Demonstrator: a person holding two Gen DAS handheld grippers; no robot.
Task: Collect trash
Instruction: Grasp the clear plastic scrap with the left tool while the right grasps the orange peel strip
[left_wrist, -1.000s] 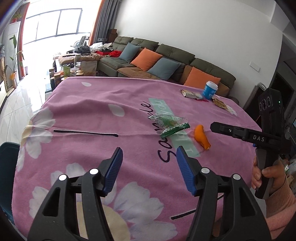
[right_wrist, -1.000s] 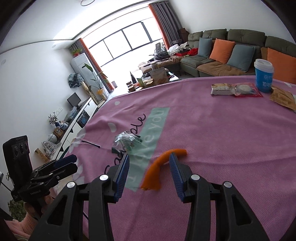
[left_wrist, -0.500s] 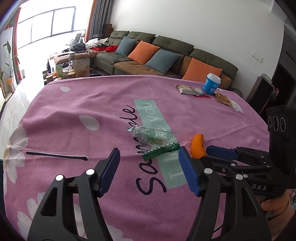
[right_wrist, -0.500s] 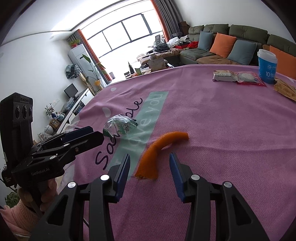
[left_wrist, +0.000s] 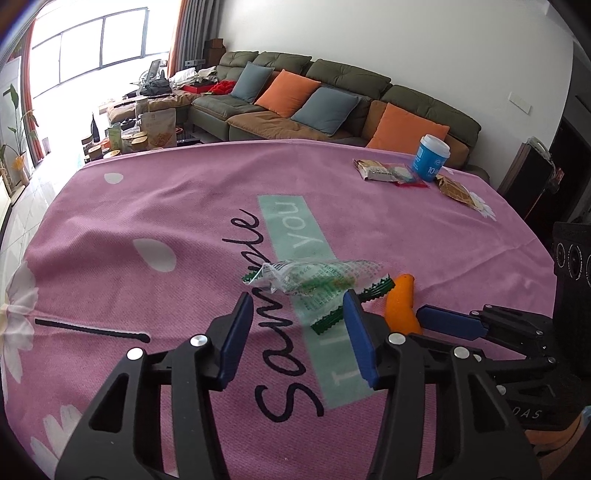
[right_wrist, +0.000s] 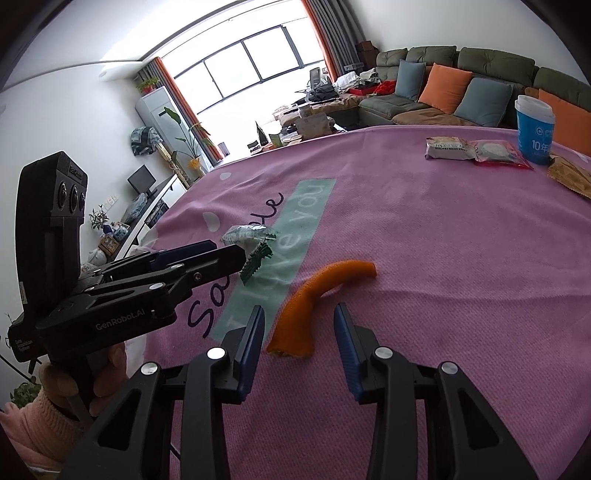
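Observation:
A crumpled clear wrapper with green print (left_wrist: 317, 284) lies mid-table on the pink cloth. My left gripper (left_wrist: 297, 326) hovers just short of it with its jaws closing; its right finger overlaps the wrapper's near edge and the pads do not press on it. An orange peel strip (right_wrist: 314, 291) lies to the wrapper's right. My right gripper (right_wrist: 299, 332) straddles the peel's near end, jaws closing, with gaps on both sides. The left gripper (right_wrist: 229, 253) reaches in from the left beside the wrapper (right_wrist: 251, 240). The peel (left_wrist: 400, 306) and right gripper (left_wrist: 443, 323) show at the right.
A blue paper cup (left_wrist: 432, 158), flat snack packets (left_wrist: 384, 171) and a brown packet (left_wrist: 458, 190) sit at the table's far right. Beyond the far edge is a green sofa (left_wrist: 332, 96) with cushions. A hand in a pink sleeve (right_wrist: 33, 417) holds the left gripper.
My left gripper has moved forward to the wrapper, and its jaws have narrowed. The right gripper has stayed over the peel, with its jaws a little narrower.

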